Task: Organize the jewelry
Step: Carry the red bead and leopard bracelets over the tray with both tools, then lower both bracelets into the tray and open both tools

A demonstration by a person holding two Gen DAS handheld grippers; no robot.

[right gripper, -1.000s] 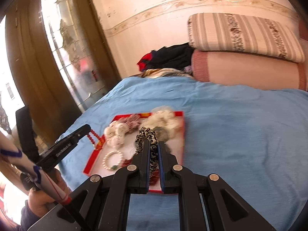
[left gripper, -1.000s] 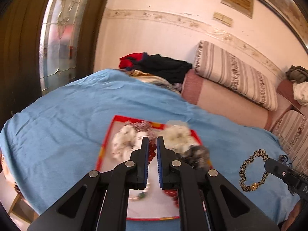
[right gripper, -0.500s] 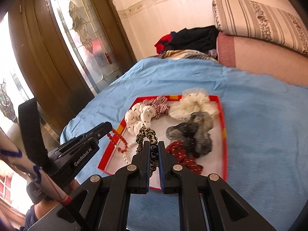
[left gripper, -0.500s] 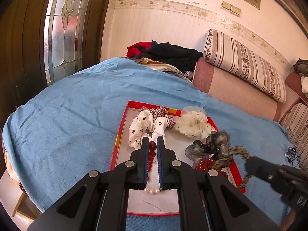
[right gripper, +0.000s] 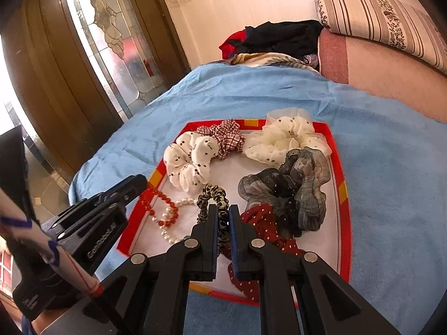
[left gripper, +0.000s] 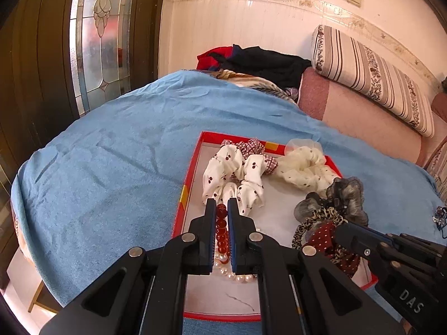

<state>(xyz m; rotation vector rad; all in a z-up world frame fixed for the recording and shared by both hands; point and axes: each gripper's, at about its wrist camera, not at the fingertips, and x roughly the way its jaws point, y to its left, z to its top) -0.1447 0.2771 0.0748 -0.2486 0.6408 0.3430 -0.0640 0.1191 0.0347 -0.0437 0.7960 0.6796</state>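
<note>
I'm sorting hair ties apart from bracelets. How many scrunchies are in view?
6: cherry-print scrunchie at the tray's far left, checked scrunchie behind it, cream dotted scrunchie far right, grey scrunchie below it, red dotted scrunchie nearest, leopard scrunchie in the right gripper. Others may be hidden.

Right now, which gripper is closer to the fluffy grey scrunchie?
Right. The right gripper, holding the leopard scrunchie, sits just beside the grey scrunchie. The left gripper, holding the red beads, is at the tray's opposite side.

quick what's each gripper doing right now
Left gripper: shut on the red bead bracelet.
Right gripper: shut on the leopard-print hair tie.
</note>
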